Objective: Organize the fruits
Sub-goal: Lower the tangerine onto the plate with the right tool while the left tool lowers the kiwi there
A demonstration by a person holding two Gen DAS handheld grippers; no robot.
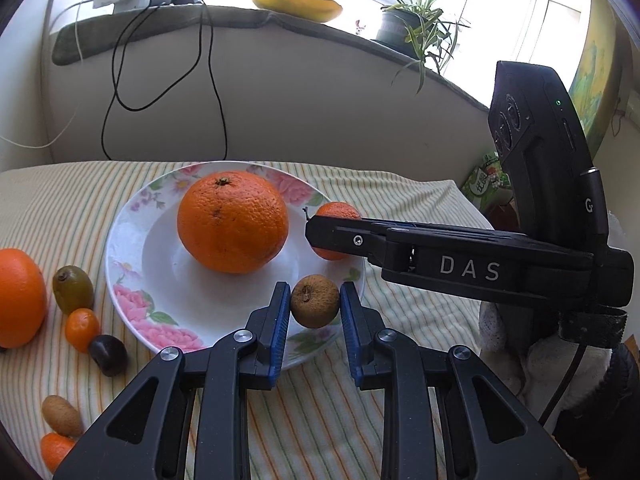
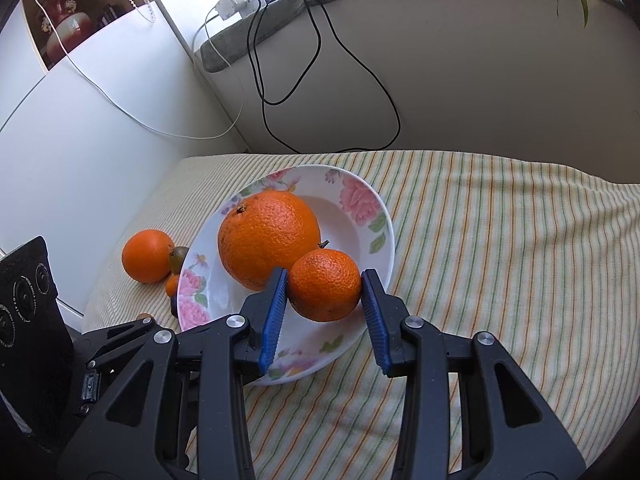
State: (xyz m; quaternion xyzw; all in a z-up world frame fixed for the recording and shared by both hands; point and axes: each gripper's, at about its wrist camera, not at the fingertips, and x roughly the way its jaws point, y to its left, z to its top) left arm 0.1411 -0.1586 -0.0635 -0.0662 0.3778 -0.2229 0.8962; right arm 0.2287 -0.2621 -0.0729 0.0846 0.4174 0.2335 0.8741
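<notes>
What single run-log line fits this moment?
left claw: shut on brown fruit | right claw: shut on tangerine | plate: large orange

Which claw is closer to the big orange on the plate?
Right. The right claw holds a small orange that touches the big orange. The left claw holds a brown fruit at the plate's near edge, apart from it.

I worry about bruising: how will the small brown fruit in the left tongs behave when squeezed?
The small brown fruit looks dry and wrinkled, so probably light and brittle. It is round, so it may roll on the plate if released.
</notes>
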